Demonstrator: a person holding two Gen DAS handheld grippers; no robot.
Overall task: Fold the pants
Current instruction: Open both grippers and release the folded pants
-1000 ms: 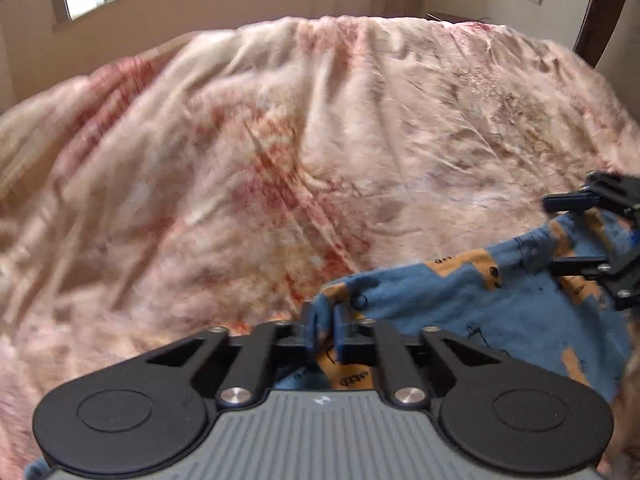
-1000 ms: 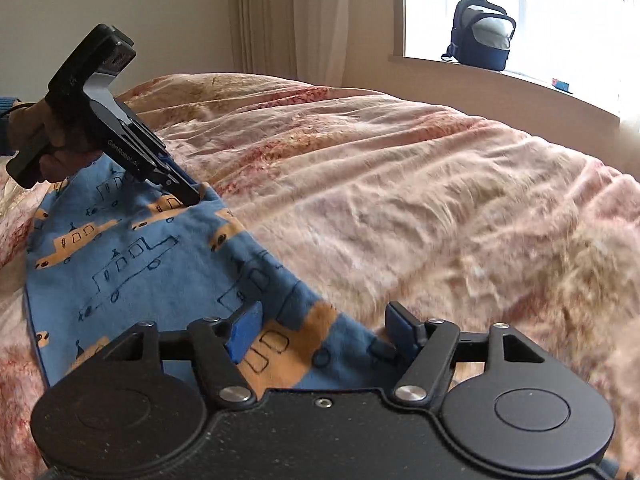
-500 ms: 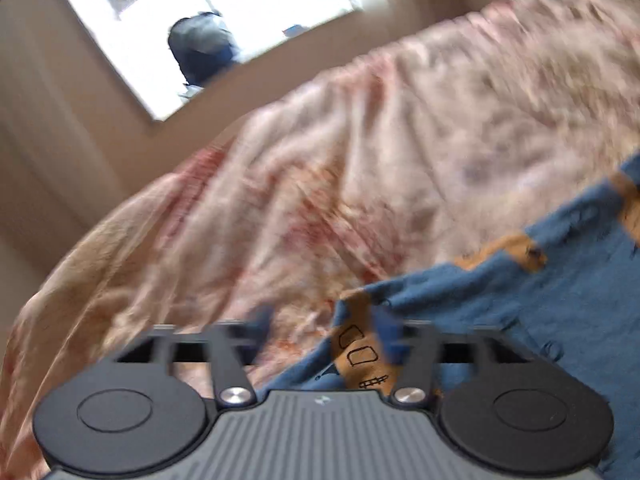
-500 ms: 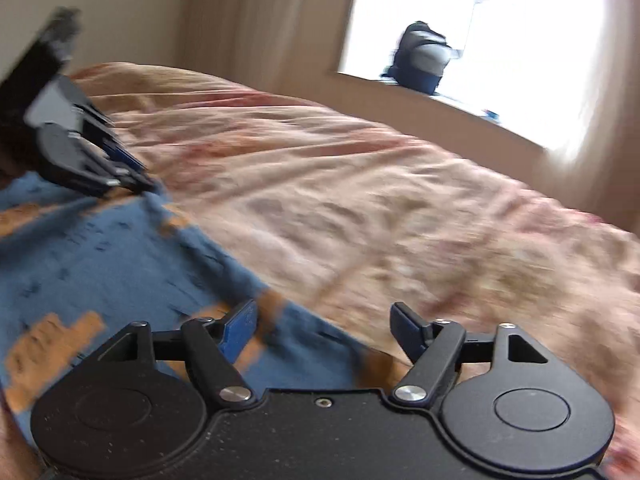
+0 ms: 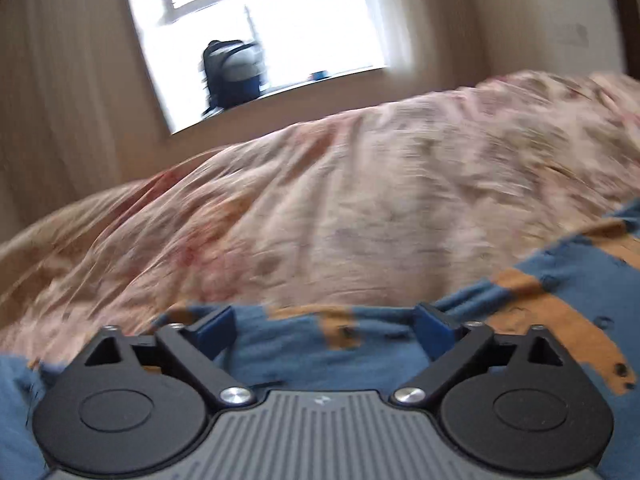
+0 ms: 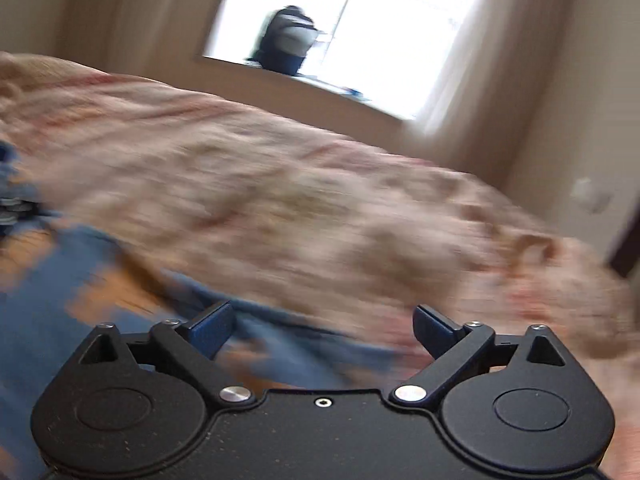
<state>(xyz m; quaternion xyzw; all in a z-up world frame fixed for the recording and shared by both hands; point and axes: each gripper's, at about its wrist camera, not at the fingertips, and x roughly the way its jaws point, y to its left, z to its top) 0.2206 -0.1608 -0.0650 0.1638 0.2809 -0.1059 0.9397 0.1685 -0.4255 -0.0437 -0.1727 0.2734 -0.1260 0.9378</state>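
Observation:
The blue pants with orange prints (image 5: 540, 320) lie on the bed, low in the left wrist view and at the lower left of the right wrist view (image 6: 80, 312). My left gripper (image 5: 324, 330) is open, its blue fingertips wide apart above the pants' edge, holding nothing. My right gripper (image 6: 324, 328) is open too, over the pants' far edge where it meets the bedspread. Both views are motion-blurred. A dark sliver at the far left of the right wrist view may be the left gripper; I cannot tell.
A pink and cream floral bedspread (image 5: 360, 200) covers the bed beyond the pants. A backpack (image 5: 232, 72) sits on the windowsill under a bright window; it also shows in the right wrist view (image 6: 288, 40). Curtains and beige walls stand behind.
My left gripper was shut on the pants' edge a second ago and has opened, letting go. Both grippers have tilted up, bringing the window into view. The right gripper stayed open.

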